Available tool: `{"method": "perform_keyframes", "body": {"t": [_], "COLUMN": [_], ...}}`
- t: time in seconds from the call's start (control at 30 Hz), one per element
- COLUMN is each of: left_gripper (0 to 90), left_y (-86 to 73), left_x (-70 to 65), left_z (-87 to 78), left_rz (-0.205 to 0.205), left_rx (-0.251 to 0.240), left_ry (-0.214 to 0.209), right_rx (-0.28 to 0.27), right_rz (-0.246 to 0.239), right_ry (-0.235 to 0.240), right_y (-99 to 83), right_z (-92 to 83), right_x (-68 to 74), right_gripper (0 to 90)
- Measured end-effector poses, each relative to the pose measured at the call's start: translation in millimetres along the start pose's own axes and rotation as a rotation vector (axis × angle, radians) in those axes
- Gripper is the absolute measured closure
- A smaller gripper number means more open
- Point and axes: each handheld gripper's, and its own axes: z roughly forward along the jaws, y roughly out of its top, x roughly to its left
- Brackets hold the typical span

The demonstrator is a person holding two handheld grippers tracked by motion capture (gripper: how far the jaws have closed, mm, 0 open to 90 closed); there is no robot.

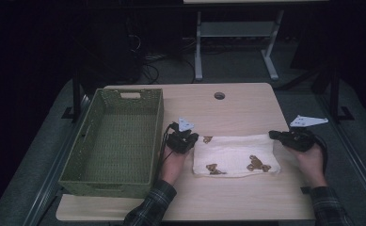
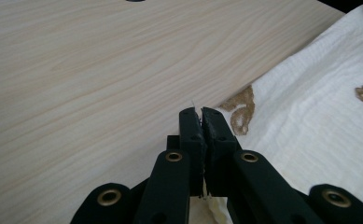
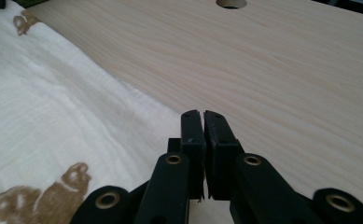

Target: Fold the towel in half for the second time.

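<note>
Both tongs (image 2: pixel 201 114) (image 3: pixel 202 115) pinching the white towel's (image 1: pixel 234 153) far corners; green basket (image 1: pixel 117 141) solely from above

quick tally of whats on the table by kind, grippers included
green woven basket: 1
white cloth with brown prints: 1
handheld grippers: 2, left gripper and right gripper
total: 4
</note>
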Motion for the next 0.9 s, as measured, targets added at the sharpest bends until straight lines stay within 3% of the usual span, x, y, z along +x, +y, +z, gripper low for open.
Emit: {"method": "perform_keyframes", "body": {"t": [0.43, 0.5, 0.9], "left_gripper": [87.4, 87.4, 87.3], "left_y": [-8.7, -10.6, -17.8], "left_x": [-14.1, -17.7, -28.1], "left_z": [-17.5, -21.9, -26.5], "left_rz": [0.035, 0.056, 0.094], "left_rx": [0.018, 0.024, 0.057], "left_ry": [-0.032, -0.033, -0.039], "right_rx": [-0.005, -0.001, 0.036], "right_rz": [0.001, 0.003, -0.011], "right_ry": [0.035, 0.043, 0.064], "right_y": [-12.7, -15.4, -30.1], "right_z": [-23.9, -25.2, -35.6], "right_x": [14.4, 15.5, 27.7], "right_gripper": [87.0, 87.0, 86.9]}}
